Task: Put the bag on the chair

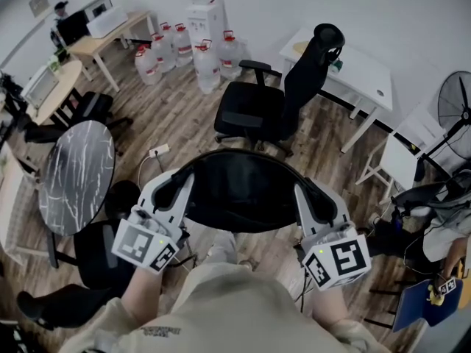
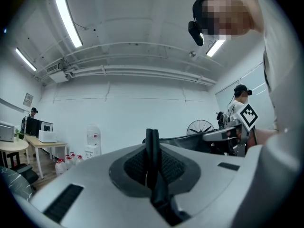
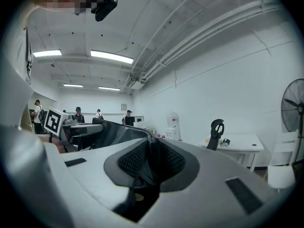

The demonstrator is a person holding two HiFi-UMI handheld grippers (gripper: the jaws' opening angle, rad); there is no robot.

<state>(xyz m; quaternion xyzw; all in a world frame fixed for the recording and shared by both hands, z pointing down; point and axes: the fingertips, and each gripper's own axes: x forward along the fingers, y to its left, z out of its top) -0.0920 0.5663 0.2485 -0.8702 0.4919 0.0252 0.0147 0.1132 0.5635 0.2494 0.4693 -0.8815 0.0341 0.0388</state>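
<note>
Bag (image 1: 239, 190) edges pinched — left claw (image 1: 180, 184), right claw (image 1: 305, 191), chair (image 1: 250, 109) beyond

I'm looking steeply down from the head camera, with the left gripper (image 1: 182, 184) and right gripper (image 1: 305, 195) sitting close under the lens. Each gripper camera is riding right behind its own jaws, tilting up toward the ceiling (image 2: 142, 27) — and angling inward, catching the other gripper. All three are sharing the black bag (image 1: 239, 190), water dispenser (image 1: 206, 9) and standing fan (image 1: 456, 101).

The bag (image 1: 243, 190) looks like matt black cloth, floor (image 1: 184, 116) is wood plank, round desk (image 1: 77, 175) has a glossy marble look.
</note>
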